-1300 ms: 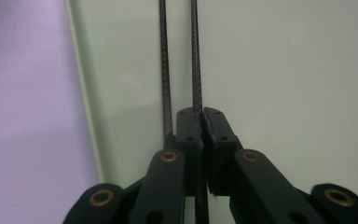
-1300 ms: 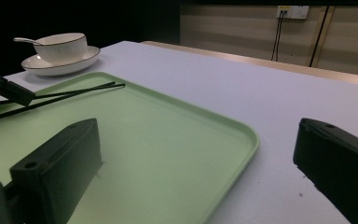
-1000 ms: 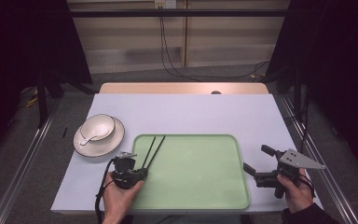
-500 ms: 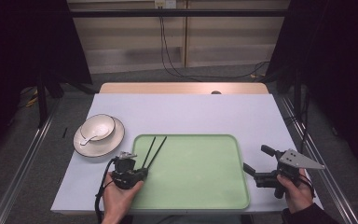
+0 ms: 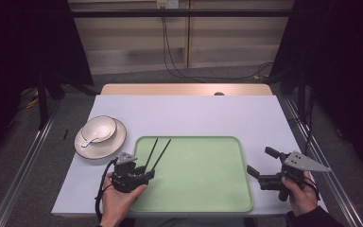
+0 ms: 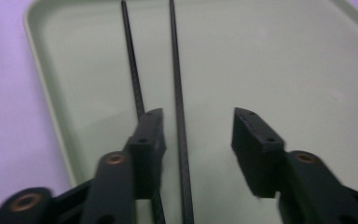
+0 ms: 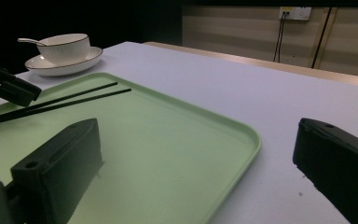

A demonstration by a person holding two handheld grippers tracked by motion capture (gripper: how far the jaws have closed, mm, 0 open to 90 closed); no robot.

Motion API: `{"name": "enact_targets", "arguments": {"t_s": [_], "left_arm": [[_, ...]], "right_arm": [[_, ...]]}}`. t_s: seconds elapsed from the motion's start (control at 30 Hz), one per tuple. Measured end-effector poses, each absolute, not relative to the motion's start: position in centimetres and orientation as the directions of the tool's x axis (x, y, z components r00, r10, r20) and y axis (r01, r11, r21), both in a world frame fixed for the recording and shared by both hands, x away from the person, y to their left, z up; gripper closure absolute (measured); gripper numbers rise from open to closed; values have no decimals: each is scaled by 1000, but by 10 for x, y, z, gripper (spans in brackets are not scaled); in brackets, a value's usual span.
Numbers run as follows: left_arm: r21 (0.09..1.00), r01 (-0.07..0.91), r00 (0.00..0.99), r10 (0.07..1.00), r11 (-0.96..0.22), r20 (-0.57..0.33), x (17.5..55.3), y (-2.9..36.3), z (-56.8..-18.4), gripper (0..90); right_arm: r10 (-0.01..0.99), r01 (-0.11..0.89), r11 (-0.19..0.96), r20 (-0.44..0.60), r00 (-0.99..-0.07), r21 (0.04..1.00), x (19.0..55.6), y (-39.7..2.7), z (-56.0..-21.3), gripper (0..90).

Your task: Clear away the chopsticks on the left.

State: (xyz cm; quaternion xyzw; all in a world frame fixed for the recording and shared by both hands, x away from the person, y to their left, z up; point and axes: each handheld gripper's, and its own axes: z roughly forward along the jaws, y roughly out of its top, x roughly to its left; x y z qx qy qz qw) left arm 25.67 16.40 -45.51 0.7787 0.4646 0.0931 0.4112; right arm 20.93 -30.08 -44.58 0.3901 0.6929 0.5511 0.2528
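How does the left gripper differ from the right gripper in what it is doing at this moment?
The left gripper sits over the green tray, while the right gripper waits beside the tray's right edge. The left gripper's jaws, just opened, stand about the black chopsticks; the right gripper's jaws stand around nothing. Both are open.

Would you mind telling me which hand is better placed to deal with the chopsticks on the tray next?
Left. The left tongs have just been opening and straddle one of the chopsticks at the tray's left side. The right tongs hover open past its right edge.
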Motion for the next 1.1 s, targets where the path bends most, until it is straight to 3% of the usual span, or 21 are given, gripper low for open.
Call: {"name": "enact_targets", "arguments": {"t_s": [0.17, 0.27, 0.37, 0.77, 1.1], "left_arm": [[826, 521, 625, 755, -215, -198, 256, 169, -445, 214], [836, 504, 625, 760, -218, -179, 254, 172, -443, 99], [837, 494, 659, 729, -235, -184, 253, 177, -439, 48], [902, 376, 722, 677, -210, -144, 239, 231, -419, 25], [944, 316, 617, 777, -96, -127, 222, 275, -415, 15]], "right_arm": [[821, 261, 83, 83, -565, 962, 209, -301, -446, 7], [819, 260, 81, 84, -568, 962, 209, -301, -445, 7], [822, 263, 74, 91, -563, 962, 209, -301, -445, 7], [823, 266, 87, 81, -563, 960, 210, -301, -446, 7], [826, 264, 84, 81, -558, 961, 211, -301, -446, 7]]}}
